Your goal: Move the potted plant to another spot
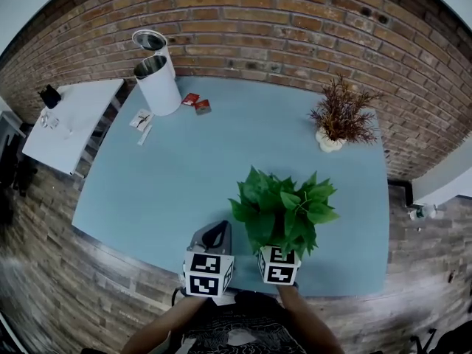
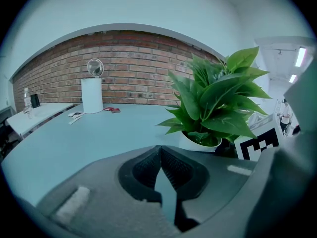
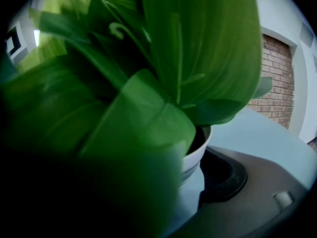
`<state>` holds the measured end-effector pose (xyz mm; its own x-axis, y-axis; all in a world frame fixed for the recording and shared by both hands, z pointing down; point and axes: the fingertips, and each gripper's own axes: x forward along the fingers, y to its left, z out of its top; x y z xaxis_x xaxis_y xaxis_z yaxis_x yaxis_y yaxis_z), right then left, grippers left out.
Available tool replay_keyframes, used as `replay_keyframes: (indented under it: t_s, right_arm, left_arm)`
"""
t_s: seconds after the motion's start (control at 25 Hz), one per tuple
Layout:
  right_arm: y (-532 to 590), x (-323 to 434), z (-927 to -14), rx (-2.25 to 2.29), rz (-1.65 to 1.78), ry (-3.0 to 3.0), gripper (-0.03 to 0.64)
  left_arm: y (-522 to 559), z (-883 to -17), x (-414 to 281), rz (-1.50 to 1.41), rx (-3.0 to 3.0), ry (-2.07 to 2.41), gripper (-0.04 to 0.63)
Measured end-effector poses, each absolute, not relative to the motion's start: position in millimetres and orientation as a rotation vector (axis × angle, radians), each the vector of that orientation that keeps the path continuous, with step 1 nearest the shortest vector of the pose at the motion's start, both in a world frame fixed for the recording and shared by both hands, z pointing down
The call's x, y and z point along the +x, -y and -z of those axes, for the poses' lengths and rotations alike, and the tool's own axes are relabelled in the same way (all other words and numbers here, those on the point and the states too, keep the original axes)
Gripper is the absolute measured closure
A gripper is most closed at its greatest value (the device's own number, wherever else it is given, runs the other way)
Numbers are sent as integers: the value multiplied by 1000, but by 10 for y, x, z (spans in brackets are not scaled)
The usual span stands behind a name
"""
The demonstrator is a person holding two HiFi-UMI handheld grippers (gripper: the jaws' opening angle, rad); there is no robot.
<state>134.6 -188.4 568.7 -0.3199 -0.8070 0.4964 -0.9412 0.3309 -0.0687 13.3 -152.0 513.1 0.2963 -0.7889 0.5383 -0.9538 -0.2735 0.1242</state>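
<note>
The green leafy potted plant (image 1: 284, 211) stands near my edge of the pale blue desk (image 1: 147, 190), and my right gripper (image 1: 279, 265) sits in under its leaves. Its jaws stand apart around the round white pot (image 3: 196, 155). One dark pad (image 3: 225, 175) is just beside the pot wall with a sliver of desk showing between; the other is hidden behind foliage. My left gripper (image 1: 215, 236) hovers beside the plant, jaws pressed together on nothing. I judge the grasp to be the step in hand. To do it well I want to close slowly and squarely on the pot below its flared rim, catching no leaves, then lift only a little, keep it upright, and carry it well apart from the brown dried plant (image 1: 341, 113)
</note>
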Motion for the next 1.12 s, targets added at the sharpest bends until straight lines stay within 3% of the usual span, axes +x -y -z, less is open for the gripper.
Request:
replay_keyframes:
  t_s: [1.12]
  right_arm:
    - [1845, 1013, -5645, 1671, -546, 2145, 127]
  left_arm:
    - [1600, -5067, -221, -528, 2261, 1391, 597]
